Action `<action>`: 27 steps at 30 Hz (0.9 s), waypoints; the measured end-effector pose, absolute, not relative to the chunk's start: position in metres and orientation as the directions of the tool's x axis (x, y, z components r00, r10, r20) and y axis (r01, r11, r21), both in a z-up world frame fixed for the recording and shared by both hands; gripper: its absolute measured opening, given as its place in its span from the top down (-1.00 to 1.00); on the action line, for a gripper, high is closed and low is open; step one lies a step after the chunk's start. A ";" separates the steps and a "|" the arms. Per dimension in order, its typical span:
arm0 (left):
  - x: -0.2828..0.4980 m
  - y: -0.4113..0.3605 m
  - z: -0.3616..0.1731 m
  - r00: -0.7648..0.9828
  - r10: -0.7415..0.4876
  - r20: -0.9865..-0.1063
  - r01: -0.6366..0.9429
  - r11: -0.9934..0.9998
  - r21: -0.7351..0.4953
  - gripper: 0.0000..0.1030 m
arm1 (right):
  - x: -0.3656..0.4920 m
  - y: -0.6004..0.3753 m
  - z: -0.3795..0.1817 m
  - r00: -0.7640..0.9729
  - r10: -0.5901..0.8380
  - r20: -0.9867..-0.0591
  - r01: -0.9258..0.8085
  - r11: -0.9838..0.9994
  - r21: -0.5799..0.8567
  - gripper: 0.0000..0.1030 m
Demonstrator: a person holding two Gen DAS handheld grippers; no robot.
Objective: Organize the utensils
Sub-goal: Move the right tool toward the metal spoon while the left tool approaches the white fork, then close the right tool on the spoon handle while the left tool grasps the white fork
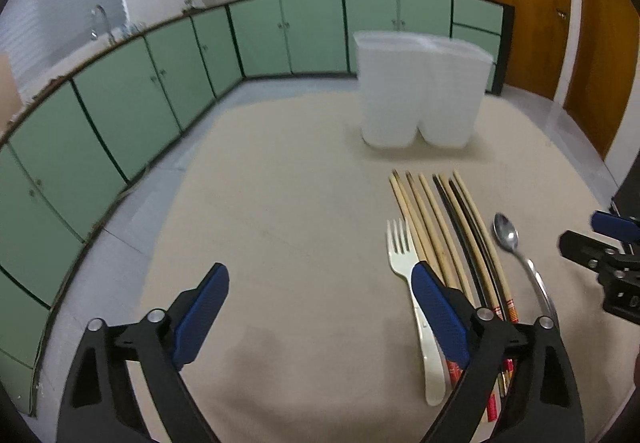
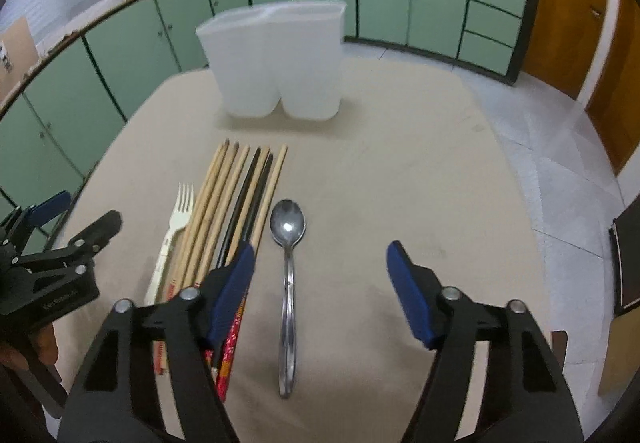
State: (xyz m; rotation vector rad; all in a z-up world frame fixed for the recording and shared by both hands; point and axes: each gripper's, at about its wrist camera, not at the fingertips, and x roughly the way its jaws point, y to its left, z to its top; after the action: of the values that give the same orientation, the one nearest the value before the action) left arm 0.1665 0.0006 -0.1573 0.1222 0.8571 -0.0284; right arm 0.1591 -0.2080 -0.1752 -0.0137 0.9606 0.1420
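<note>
On the beige table lie a cream plastic fork (image 1: 404,255) (image 2: 176,227), several wooden and black chopsticks (image 1: 448,235) (image 2: 236,195) side by side, and a metal spoon (image 1: 516,247) (image 2: 288,263). A white two-compartment holder (image 1: 420,95) (image 2: 276,63) stands upright behind them. My left gripper (image 1: 320,283) is open and empty, above the table left of the fork. My right gripper (image 2: 320,263) is open and empty, its jaws astride the spoon's handle area from above. The right gripper also shows at the edge of the left wrist view (image 1: 600,239).
Green kitchen cabinets (image 1: 168,83) run along the far wall with a sink tap (image 1: 100,19). Wooden doors (image 1: 532,3) stand at the right. The table's left edge (image 1: 160,203) drops to a tiled floor. A dark chair (image 2: 624,259) stands right of the table.
</note>
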 end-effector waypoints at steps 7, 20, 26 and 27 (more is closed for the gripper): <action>0.179 -0.011 -0.187 0.605 0.015 -0.796 0.098 0.991 0.093 -0.68 | 0.175 -0.203 -0.200 0.489 0.166 -0.857 -0.170 0.981 0.093 0.17; 0.185 -0.020 -0.194 0.595 -0.002 -0.804 0.123 0.989 0.088 -0.69 | 0.181 -0.198 -0.214 0.479 0.123 -0.869 -0.168 0.985 0.047 0.59; 0.187 -0.013 -0.194 0.600 0.020 -0.799 0.102 0.990 0.102 -0.68 | 0.176 -0.204 -0.211 0.484 0.129 -0.865 -0.152 0.986 0.062 0.56; 0.188 -0.010 -0.193 0.599 0.014 -0.801 0.099 0.991 0.092 -0.68 | 0.176 -0.206 -0.209 0.486 0.137 -0.863 -0.150 0.986 0.072 0.50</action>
State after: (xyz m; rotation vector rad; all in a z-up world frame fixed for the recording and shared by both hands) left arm 0.1883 -0.0099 -0.1929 0.1313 0.9278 -0.0491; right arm 0.1758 -0.2057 -0.2094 -0.0134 1.0491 0.1744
